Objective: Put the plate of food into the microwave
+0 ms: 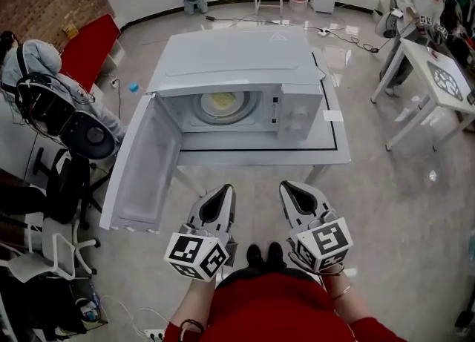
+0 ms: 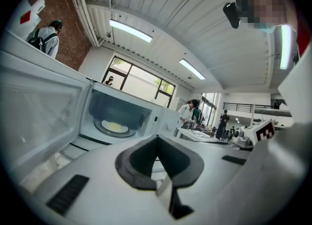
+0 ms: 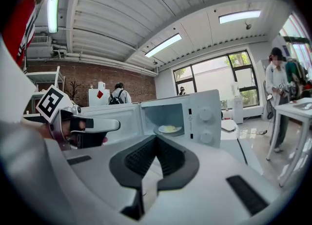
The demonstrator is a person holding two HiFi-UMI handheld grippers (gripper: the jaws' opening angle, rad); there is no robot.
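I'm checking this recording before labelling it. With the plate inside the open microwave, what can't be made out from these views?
- What the food on the plate is: too small in every view, only a pale yellow patch.
- Markings around the knobs: too small, right gripper view.
- Back of the microwave cavity: head view, hidden by the microwave's own top.
- Legs of the table: head view, mostly hidden by its top.

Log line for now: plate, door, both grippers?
plate of food: inside microwave | door: open | left gripper: shut, empty | right gripper: shut, empty
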